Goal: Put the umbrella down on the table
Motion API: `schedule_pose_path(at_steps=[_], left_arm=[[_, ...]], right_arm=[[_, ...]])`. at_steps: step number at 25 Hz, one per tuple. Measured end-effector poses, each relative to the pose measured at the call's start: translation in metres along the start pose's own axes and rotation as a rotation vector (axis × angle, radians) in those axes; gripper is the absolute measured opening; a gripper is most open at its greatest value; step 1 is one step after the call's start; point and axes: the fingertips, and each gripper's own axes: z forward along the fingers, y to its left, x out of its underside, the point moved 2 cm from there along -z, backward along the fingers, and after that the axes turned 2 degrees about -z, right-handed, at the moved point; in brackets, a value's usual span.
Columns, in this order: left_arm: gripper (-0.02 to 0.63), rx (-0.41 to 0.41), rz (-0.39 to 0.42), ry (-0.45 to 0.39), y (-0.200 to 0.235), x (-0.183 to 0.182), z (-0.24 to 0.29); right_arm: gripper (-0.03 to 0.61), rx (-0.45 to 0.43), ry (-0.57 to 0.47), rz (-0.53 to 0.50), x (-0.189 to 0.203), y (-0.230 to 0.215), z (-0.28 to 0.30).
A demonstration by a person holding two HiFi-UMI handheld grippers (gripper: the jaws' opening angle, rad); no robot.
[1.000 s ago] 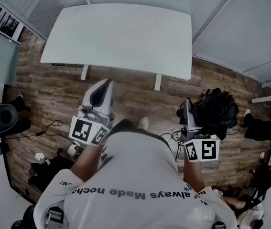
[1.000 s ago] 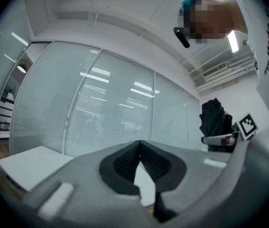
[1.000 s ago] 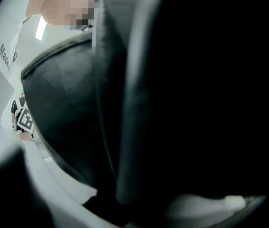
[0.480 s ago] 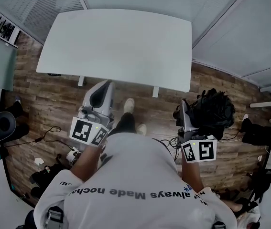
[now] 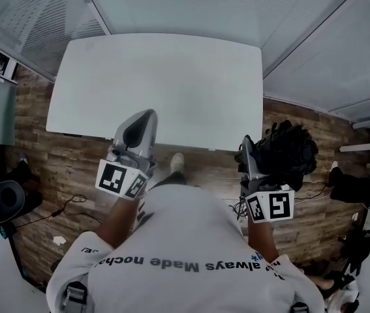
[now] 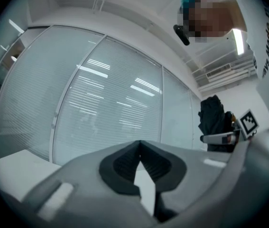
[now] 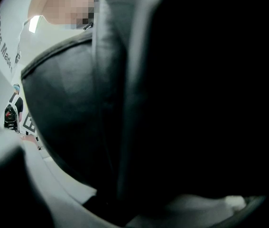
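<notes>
Here, umbrella (image 5: 290,152) — clamped in right gripper (image 5: 246,151)

A: Where's the room ahead?
B: The surface (image 5: 171,77) spreads open before my left tool (image 5: 147,117) and right tool (image 5: 247,150), its near edge close to both.
A: What hems it in?
B: Glass partitions (image 5: 191,2) run behind and right of it; the umbrella (image 5: 290,152) bulks beside my right tool; dark clutter (image 5: 354,182) sits on the floor (image 5: 74,155) at right.
</notes>
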Motion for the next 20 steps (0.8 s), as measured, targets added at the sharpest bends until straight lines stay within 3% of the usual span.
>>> schedule_pose_path(at_steps=[8, 20], left_arm=[[0.003, 0.024, -0.004, 0.003, 0.07, -0.012, 0.055], [0.005, 0.038, -0.017, 0.024, 0.116, -0.004, 0.094]], right_arm=[[0.232, 0.021, 0.012, 0.002, -0.003, -0.004, 0.086], [0.231, 0.032, 0.028, -0.001, 0.005, -0.013, 0.146]])
